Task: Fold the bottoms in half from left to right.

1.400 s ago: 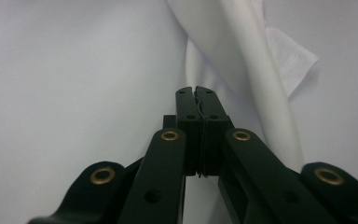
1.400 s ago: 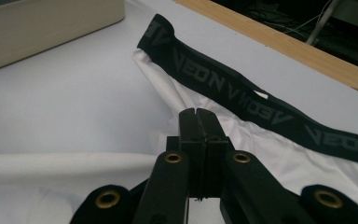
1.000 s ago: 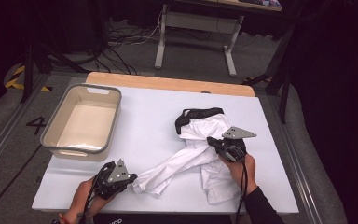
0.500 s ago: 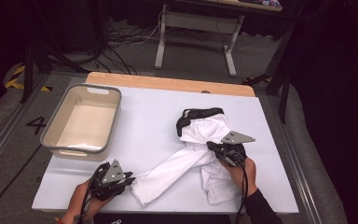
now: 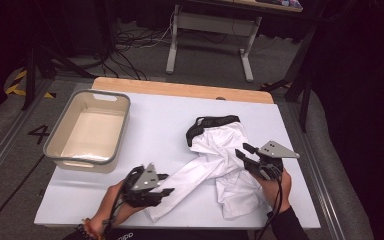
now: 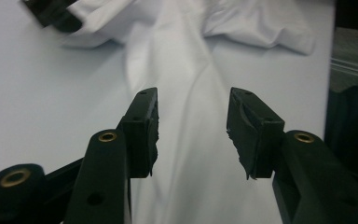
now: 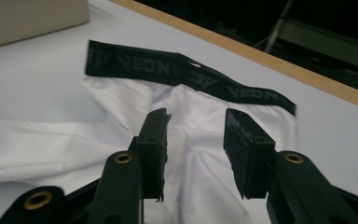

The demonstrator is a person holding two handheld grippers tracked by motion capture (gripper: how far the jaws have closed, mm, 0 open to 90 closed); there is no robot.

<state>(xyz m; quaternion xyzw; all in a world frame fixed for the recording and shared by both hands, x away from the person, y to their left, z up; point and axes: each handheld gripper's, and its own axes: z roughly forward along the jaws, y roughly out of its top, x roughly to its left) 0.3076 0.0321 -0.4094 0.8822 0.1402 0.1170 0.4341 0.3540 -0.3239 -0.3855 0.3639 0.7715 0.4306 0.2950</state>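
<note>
**Letting go of the white garment on the table**

Lying crumpled across the lower middle of the high view is a white garment (image 5: 220, 165), with its black waistband (image 5: 211, 122) turned toward the far edge of the white table (image 5: 160, 120). One long white leg of it runs down and left toward the bottom edge of the frame.

At the lower left of that view the left gripper (image 5: 162, 184) sits just beside the end of the long leg. Its jaws have just been opening, and in the left gripper view they stand apart above the cloth (image 6: 191, 154), with nothing pinched; the fabric lies flat on the table below the gap.

At the right of the high view the right gripper (image 5: 243, 152) hovers over the bunched part of the garment, held by a hand (image 5: 275, 182) coming in from the bottom edge. Its jaws too have just been opening. In the right gripper view they are spread, the white cloth (image 7: 196, 121) visible between and below them, and the lettered waistband (image 7: 182, 74) crosses the frame beyond.

A grey-rimmed beige bin (image 5: 60, 155) rests at the left of the table, well apart from the garment.
</note>
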